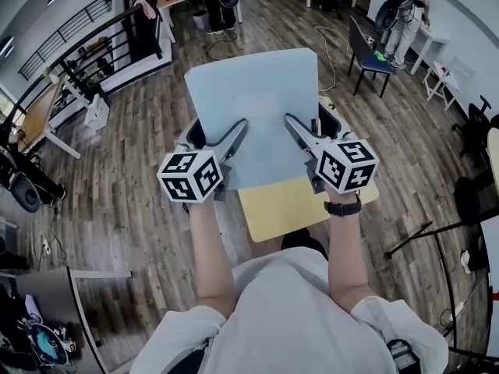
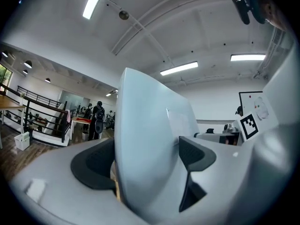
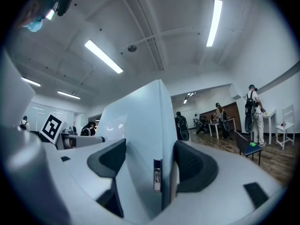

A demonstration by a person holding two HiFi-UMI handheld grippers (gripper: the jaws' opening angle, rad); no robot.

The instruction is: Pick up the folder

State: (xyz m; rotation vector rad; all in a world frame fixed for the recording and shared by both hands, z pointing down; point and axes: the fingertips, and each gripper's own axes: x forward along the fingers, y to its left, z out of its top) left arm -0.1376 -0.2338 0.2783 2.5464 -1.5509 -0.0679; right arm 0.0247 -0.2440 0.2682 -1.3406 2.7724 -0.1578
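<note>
At left, the left gripper [image 1: 238, 131] is clenched on the pale blue folder [image 1: 257, 104], which is held raised beyond the yellow tabletop [image 1: 288, 205]. The right gripper [image 1: 295, 125] grasps its right side. Risk: both grips sit near the lower edge, so unequal pull could twist the thin folder or let it slip out.

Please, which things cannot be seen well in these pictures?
Head view: the folder hides most of the dark thing beneath it; I cannot name it.
Head view: the yellow surface is partly covered by the folder, left gripper and right gripper.
Gripper views: the folder is shut, so its contents are hidden.
</note>
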